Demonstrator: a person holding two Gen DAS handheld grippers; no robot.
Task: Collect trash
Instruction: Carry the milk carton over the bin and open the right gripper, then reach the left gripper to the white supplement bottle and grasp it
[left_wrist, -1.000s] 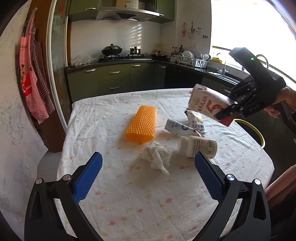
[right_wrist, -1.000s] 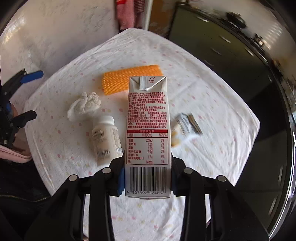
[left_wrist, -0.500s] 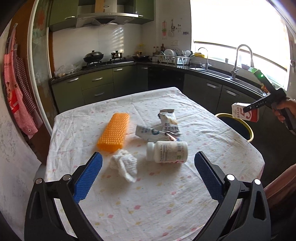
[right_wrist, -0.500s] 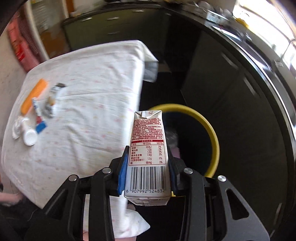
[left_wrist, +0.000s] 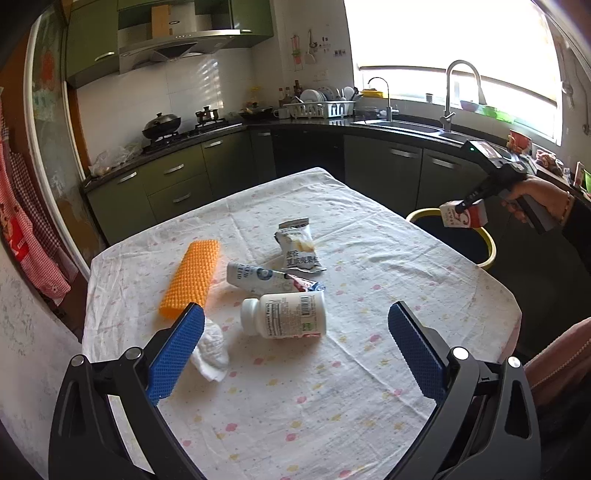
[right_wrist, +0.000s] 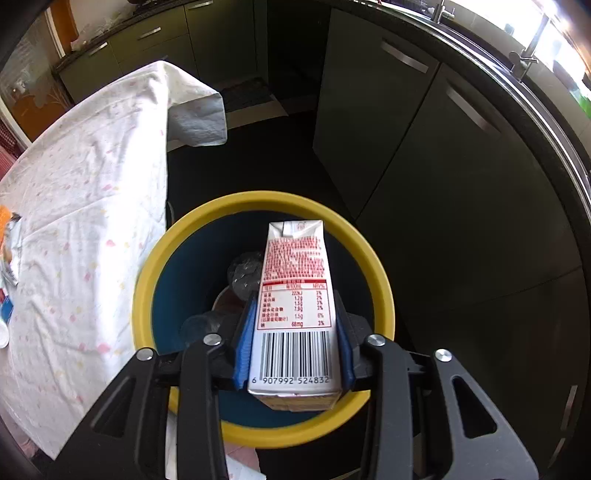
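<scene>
Right wrist view: we hold the carton (right_wrist: 293, 314) clamped in our right gripper (right_wrist: 293, 347) over the bin (right_wrist: 177, 240), which already contains trash. On the table (left_wrist: 369, 387) a bottle (left_wrist: 284, 314), wrappers (left_wrist: 299, 245) and a tissue (left_wrist: 210, 350) remain; our left gripper (left_wrist: 293, 354) hangs with fingers apart.

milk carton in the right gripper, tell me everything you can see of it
The milk carton is a small white paperboard box with red nutrition print, a barcode near its base and a folded, sealed top. It looks intact. The right gripper clamps its lower sides between blue pads, holding it in the air above the open yellow-rimmed bin, top end pointing away.
</scene>
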